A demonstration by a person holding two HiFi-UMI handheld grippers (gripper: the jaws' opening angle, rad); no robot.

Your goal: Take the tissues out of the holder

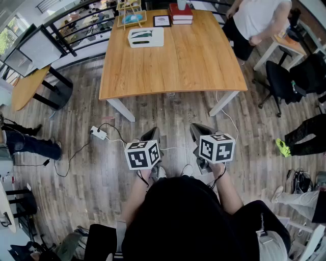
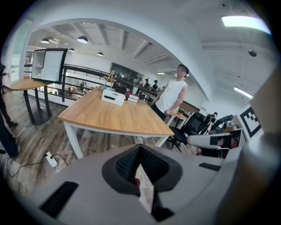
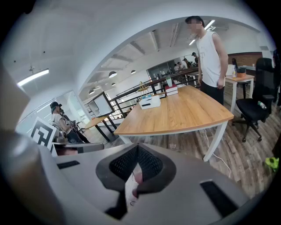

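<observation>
The tissue holder [image 1: 145, 36] is a white box with a dark slot on top. It lies on the far left part of the wooden table [image 1: 173, 61], well ahead of both grippers. It also shows as the small white holder [image 2: 113, 96] in the left gripper view and as the same holder [image 3: 149, 102] in the right gripper view. My left gripper [image 1: 151, 135] and right gripper [image 1: 196, 132] hang side by side over the floor in front of the table. The left gripper [image 2: 139, 149] and right gripper [image 3: 137, 149] are both shut, with nothing between the pads.
A stack of red books [image 1: 181, 12], a small framed picture [image 1: 162, 21] and a wooden rack [image 1: 131, 15] stand at the table's far edge. A person in a white shirt [image 1: 257, 18] stands at the back right by an office chair [image 1: 285, 81]. A power strip [image 1: 98, 133] with cables lies on the floor.
</observation>
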